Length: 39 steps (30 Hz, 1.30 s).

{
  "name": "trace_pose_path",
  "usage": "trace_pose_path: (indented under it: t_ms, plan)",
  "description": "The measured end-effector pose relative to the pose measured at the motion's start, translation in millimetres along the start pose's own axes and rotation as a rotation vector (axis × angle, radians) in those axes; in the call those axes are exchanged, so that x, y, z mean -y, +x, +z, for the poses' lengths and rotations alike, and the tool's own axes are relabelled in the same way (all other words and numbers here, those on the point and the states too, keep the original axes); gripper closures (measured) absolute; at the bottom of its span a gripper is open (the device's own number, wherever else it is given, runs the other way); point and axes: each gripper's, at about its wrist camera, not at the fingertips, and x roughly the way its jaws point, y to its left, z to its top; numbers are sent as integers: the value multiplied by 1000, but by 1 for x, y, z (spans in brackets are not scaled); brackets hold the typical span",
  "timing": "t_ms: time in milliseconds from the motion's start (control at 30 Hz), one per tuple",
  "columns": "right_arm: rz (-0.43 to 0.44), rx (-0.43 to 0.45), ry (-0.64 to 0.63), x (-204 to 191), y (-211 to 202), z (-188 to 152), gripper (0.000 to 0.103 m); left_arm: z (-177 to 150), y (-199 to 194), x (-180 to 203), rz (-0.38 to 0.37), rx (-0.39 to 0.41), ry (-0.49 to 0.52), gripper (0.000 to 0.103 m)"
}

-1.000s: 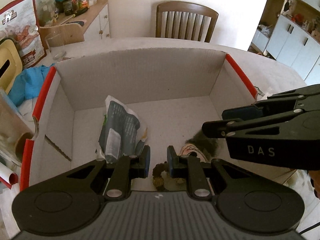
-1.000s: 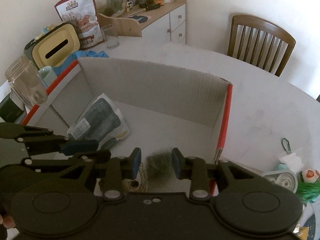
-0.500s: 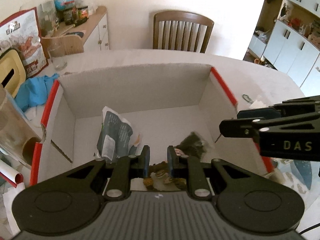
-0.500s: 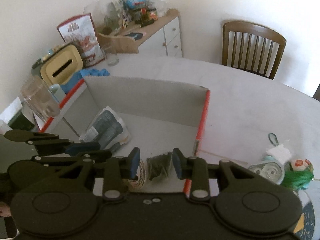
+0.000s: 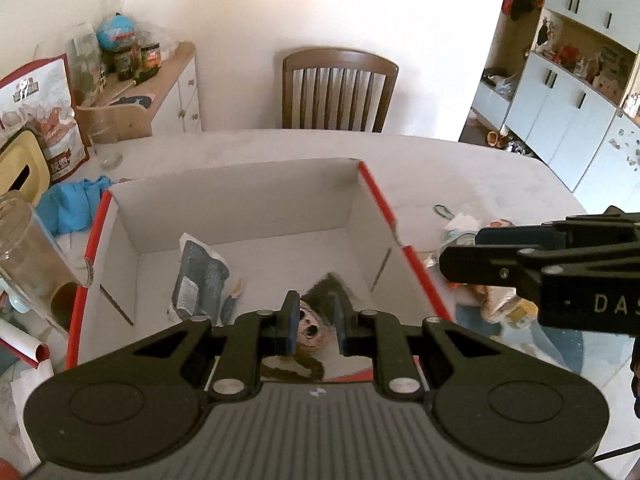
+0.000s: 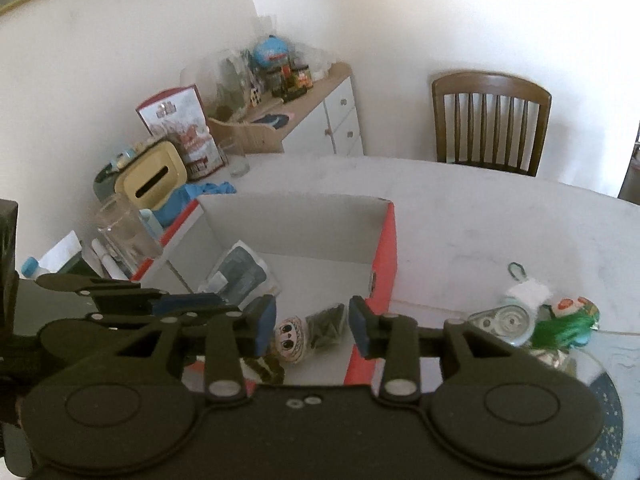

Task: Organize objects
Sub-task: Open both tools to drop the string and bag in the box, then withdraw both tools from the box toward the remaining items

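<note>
At the table's left edge stand a clear glass jar (image 5: 24,248) and a yellow box with a slot (image 6: 154,178), with a crumpled blue cloth (image 5: 74,204) just beside the box's far left corner. The open white cardboard box with red edges (image 5: 240,196) sits near the middle of the pale round table (image 6: 500,216). Inside it, a dark grey plastic packet (image 5: 200,280) lies towards the left wall, and a small doll with a painted face and dark hair (image 6: 290,340) lies on the floor by the near right corner, touching neither gripper.

The left gripper (image 5: 314,320) hangs over the box's near edge with its blue pads close together and nothing between them. The right gripper (image 6: 312,324) is above the near right corner, its jaws opening and empty. To the right of the box, on the table's right side, lie a round tape dispenser (image 6: 506,320) and a green tufted toy (image 6: 564,328), close together.
</note>
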Motion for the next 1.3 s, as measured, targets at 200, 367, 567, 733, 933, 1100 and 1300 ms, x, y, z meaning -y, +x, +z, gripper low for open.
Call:
trace_pose_path:
  t_ms: [200, 367, 567, 733, 933, 1100, 1300]
  plan:
    - [6, 44, 15, 7, -30, -12, 60, -4, -18, 22, 0, 25, 22, 85]
    - [-10, 85, 22, 16, -54, -24, 45, -8, -29, 41, 0, 45, 37, 77]
    - [-15, 115, 29, 30, -79, -37, 40, -13, -37, 62, -4, 52, 33, 70]
    - [-27, 130, 43, 47, -97, -47, 31, -18, -45, 80, 10, 90, 35, 37]
    - [-41, 138, 61, 71, -113, -60, 20, -17, -46, 99, 8, 91, 32, 31]
    - [-59, 157, 70, 94, -127, -68, 10, -16, -43, 114, 7, 90, 17, 26]
    - [-85, 170, 81, 121, -140, -76, 4, -15, -37, 130, 2, 97, -2, 22]
